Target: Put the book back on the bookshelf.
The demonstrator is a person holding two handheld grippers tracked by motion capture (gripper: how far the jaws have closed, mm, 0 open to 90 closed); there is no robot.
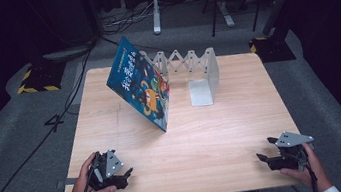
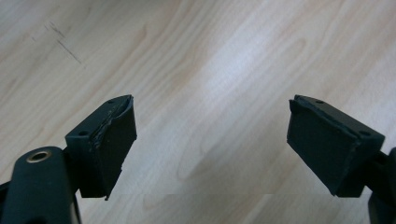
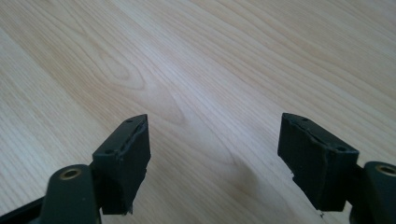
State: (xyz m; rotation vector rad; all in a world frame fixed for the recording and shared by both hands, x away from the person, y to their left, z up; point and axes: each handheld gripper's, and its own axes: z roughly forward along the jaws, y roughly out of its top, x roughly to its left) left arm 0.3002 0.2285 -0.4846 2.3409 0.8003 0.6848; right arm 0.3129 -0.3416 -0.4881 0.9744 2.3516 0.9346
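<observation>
Two black two-jaw grippers sat low over the near edge of the pale wooden table [image 1: 184,139], one in each of the person's hands, and neither had anything in it. The left gripper [image 1: 128,172] had its jaws spread wide; in the left gripper view its pads [image 2: 116,144] stood far apart with bare wood grain between them. The right gripper [image 1: 261,157] was likewise spread and empty, its pads [image 3: 130,154] framing plain tabletop in the right gripper view. Both pointed inward and forward, which to my eye looked like a resting stance near the person's body, not a reach.

Farther out, well apart from both grippers, a thin blue picture book with cartoon figures on its cover [image 1: 139,85] stood tilted near the middle of the table's far half. Its lower edge was on the wood and its top leaned back toward the white metal expanding bookend rack with a zigzag lattice [image 1: 190,68] just behind it. I judged the lean kept the book from falling flat, though whether its back actually touched the rack's left end plate I could not tell. The rack's right end plate [image 1: 203,89] stood upright, and the slot between looked free, presumably for the book.
</observation>
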